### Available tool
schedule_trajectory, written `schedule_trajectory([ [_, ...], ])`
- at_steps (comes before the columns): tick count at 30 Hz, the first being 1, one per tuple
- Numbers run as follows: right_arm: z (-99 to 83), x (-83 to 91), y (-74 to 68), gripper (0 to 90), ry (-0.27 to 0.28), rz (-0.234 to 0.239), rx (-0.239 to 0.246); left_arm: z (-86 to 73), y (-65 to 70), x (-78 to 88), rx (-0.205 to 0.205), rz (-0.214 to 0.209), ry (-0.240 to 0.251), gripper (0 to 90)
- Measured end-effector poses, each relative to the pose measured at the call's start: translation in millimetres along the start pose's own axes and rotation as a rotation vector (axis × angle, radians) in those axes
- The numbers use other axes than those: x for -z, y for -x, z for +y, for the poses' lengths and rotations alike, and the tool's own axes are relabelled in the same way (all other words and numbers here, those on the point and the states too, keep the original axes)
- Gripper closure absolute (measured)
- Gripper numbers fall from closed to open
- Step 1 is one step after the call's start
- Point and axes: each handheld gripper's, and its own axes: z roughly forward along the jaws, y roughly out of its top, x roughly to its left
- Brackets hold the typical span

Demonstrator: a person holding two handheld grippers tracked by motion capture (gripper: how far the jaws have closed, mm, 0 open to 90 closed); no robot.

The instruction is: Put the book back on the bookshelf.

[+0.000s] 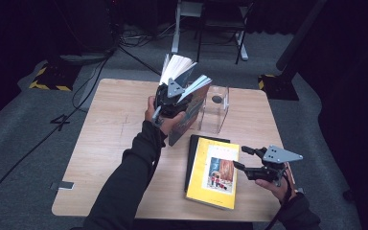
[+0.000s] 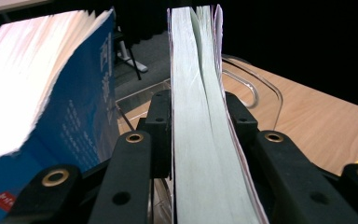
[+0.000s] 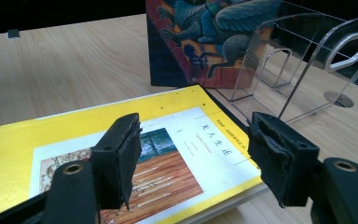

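The left tongs (image 1: 172, 103) clamp a block of pale pages of an upright book (image 2: 205, 140), their black pads pressed flat against both sides of it, as the left gripper view shows. Just beside it on that view's left stands a blue-covered book (image 2: 81, 107) with its pages fanned out. From the high view the gripped book stands near the far middle of the table (image 1: 115, 139), its pages splaying open at the top above the tongs, right next to a clear acrylic stand (image 1: 216, 112).

The right tongs (image 1: 250, 160) hang with their jaws apart and nothing between them, at the right edge of a yellow-covered book (image 1: 213, 175) that lies flat on a dark book (image 1: 191, 143) near the table's front right. In the right gripper view, the yellow cover lies below and beyond the open pads.

The table is light wood grain. Around it lies grey carpet with cables (image 1: 38, 143); a metal frame (image 1: 206, 28) stands beyond in a dark room.
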Motion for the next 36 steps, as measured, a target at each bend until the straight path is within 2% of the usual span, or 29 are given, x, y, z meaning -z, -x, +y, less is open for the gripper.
schedule_trajectory([
  [4, 0.3, -0.5, -1.1, 35.4, -0.007, 0.006, 0.002, 2.5, 1.2, -0.9, 0.0, -0.008, -0.019, 69.4],
  [6, 0.2, -0.9, -1.0, 35.6, -0.012, 0.01, 0.004, 4.3, 3.0, -1.6, -0.016, -0.012, -0.024, 71.2],
  [8, -0.1, -1.5, -0.9, 35.7, -0.018, 0.014, 0.005, 5.5, 6.3, -2.7, -0.031, 0.002, -0.024, 72.7],
  [10, -0.2, -1.9, -1.0, 35.7, -0.024, 0.015, 0.007, 7.6, 11.6, -5.5, -0.05, 0.035, -0.021, 73.0],
  [14, 0.1, -1.2, -0.8, 36.0, -0.02, 0.015, 0.006, 12.4, 15.8, -14.7, -0.031, 0.07, -0.022, 73.2],
  [18, -0.3, 0.4, -0.5, 36.0, -0.018, 0.019, 0.008, 19.8, 18.3, -23.9, -0.035, 0.106, -0.037, 73.2],
  [20, -0.4, 0.7, -0.3, 36.0, -0.017, 0.018, 0.007, 21.7, 18.0, -26.1, -0.031, 0.111, -0.038, 73.2],
  [30, -0.7, 2.7, 0.8, 36.1, -0.013, 0.015, 0.007, 41.0, 11.1, -49.6, -0.02, 0.169, -0.023, 73.0],
  [36, -1.4, 4.1, 2.6, 36.1, -0.006, 0.011, 0.003, 43.1, 7.4, -63.0, 0.002, 0.204, -0.015, 72.9],
])
